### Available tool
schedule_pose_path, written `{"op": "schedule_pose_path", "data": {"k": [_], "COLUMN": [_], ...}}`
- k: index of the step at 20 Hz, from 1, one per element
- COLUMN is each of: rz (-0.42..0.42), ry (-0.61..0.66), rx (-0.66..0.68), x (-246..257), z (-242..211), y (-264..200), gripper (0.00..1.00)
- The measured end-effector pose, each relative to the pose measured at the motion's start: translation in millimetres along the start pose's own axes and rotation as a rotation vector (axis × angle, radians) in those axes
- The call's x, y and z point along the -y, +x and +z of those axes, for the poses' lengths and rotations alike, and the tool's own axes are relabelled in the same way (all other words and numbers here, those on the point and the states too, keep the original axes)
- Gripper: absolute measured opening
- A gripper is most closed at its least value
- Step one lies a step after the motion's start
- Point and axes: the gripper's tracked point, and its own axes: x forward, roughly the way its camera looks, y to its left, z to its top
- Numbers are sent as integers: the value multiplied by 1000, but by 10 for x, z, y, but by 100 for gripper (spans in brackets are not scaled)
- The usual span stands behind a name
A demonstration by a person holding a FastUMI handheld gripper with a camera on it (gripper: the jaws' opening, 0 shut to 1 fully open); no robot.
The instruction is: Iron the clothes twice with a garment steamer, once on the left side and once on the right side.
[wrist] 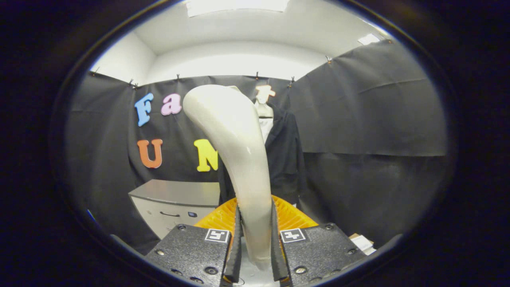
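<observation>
Gripper (255,243) upright, jaws closed tight on the steamer handle (235,143), pads pressing both sides

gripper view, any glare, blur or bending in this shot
Gripper view: the ceiling light blows out to white; a small glint sits on the steamer handle, held between the gripper fingers; fisheye bows the booth walls; the dark jacket beyond looks soft and underlit.

Cream steamer (235,147) – black fingers (235,255), black jacket (285,155), orange ribbed base (293,215).
</observation>
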Motion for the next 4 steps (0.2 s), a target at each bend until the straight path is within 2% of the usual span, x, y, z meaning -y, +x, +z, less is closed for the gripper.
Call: {"op": "schedule_pose_path", "data": {"k": [4], "rz": [63], "ry": [11], "rx": [39], "x": [57], "z": [138], "y": [-121], "gripper": [33]}}
